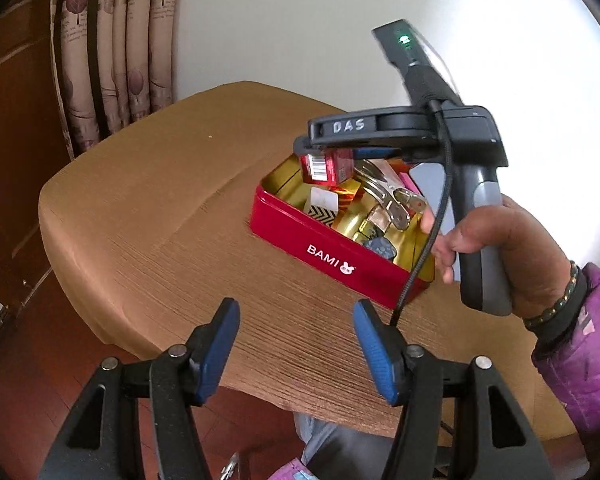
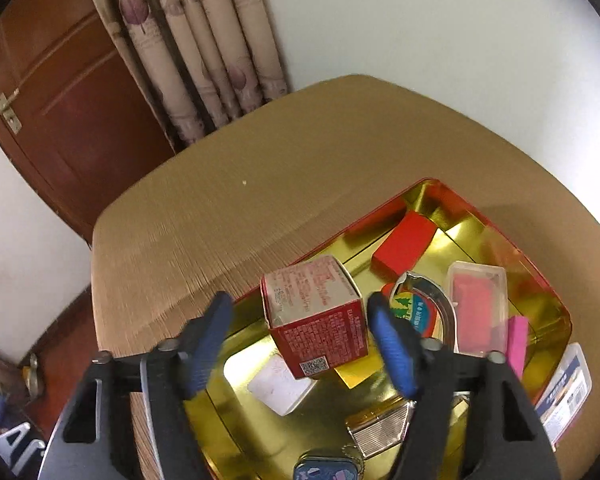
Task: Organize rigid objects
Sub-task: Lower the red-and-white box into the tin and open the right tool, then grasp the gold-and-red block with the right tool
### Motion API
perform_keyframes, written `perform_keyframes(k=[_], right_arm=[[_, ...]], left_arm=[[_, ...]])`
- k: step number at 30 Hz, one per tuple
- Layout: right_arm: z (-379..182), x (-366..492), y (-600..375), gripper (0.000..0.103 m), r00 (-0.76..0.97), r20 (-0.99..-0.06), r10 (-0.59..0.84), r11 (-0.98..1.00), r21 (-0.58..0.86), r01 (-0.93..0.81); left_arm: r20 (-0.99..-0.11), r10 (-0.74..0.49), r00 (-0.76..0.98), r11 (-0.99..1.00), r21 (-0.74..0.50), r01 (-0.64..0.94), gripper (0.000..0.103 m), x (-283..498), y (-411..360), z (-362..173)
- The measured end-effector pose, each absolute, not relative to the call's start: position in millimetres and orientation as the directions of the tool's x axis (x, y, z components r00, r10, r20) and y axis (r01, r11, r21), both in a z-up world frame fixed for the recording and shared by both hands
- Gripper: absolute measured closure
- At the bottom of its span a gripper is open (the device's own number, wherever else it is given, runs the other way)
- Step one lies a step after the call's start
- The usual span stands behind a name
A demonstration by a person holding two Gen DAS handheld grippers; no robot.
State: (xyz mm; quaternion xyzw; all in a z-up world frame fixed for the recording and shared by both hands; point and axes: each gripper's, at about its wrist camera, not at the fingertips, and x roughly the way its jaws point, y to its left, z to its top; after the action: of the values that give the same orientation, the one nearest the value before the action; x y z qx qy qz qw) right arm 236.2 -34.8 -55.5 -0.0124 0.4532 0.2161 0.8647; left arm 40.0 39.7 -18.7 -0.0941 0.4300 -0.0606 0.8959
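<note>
left wrist view, left tool [image 1: 296, 344]: low in the frame, blue pads apart with nothing between them, over bare table [image 1: 140, 216] just short of the tin.
left wrist view, tin [image 1: 332, 258]: red "bami" box with a gold inside, at centre right of the frame, already holding small things, so it reads as the collecting place.
left wrist view, right tool [image 1: 320, 148]: held by a hand [image 1: 496, 240] at the right edge, reaching over the tin's far side with the red carton [image 1: 326, 168] right under its tips.
left wrist view, room: wide bare tabletop to the left and upper left; the table's edge curves close below the left tool.
right wrist view, right tool [image 2: 300, 340]: jaws parted; the red carton [image 2: 320, 320] sits tilted between the pads, the left pad clearly off it, the right pad close; i judge it let go, dropping into the tin.
right wrist view, tin contents: a red block [image 2: 404, 248] in the upper part, a clear case with pink inside [image 2: 478, 308] at right, a white piece [image 2: 280, 388] below the carton.
right wrist view, edges: the tin's rim [image 2: 540, 276] hems the right side; the open gold floor at lower left is the freest landing spot.
</note>
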Motion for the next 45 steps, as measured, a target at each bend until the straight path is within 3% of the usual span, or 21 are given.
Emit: perform_keyframes(k=[4, 8, 15, 18, 22, 27, 32, 39, 45], right_arm=[[-35, 211, -62, 0.034, 0.592, -0.715, 0.373, 0.92, 0.202, -0.336], [-15, 160, -127, 0.034, 0.719, -0.647, 0.254, 0.967, 0.187, -0.174], [-70, 121, -223, 0.032, 0.623, -0.782, 0.029, 0.989, 0.113, 0.095], [-84, 118, -221, 0.033, 0.631, -0.776, 0.015, 0.987, 0.113, 0.115], [-93, 135, -191, 0.034, 0.646, -0.76, -0.075, 0.996, -0.024, 0.088], [-110, 149, -193, 0.039, 0.611, -0.782, -0.126, 0.991, -0.078, 0.105], [-120, 153, -218, 0.045, 0.581, -0.797, -0.164, 0.982, -0.074, 0.176], [-119, 135, -279, 0.045, 0.558, -0.804, -0.205, 0.944, -0.013, 0.329], [-105, 152, -276, 0.045, 0.602, -0.785, -0.145, 0.976, -0.013, 0.218]], left_arm=[[-0.777, -0.201, 0.597, 0.973, -0.226, 0.033, 0.042, 43, 38, -23], [-0.775, -0.19, 0.603, 0.976, -0.217, 0.028, 0.042, 43, 37, -24], [-0.787, -0.209, 0.58, 0.974, -0.223, 0.049, 0.042, 41, 32, -29], [-0.792, -0.203, 0.575, 0.976, -0.208, 0.058, 0.042, 40, 27, -30], [-0.795, -0.197, 0.573, 0.978, -0.199, 0.06, 0.042, 40, 26, -31], [-0.807, -0.211, 0.551, 0.974, -0.222, 0.049, 0.042, 43, 29, -37], [-0.817, -0.216, 0.535, 0.972, -0.232, 0.039, 0.042, 47, 31, -41], [-0.827, -0.223, 0.516, 0.97, -0.24, 0.035, 0.042, 48, 30, -45], [-0.827, -0.208, 0.523, 0.976, -0.212, 0.052, 0.042, 47, 23, -45]])
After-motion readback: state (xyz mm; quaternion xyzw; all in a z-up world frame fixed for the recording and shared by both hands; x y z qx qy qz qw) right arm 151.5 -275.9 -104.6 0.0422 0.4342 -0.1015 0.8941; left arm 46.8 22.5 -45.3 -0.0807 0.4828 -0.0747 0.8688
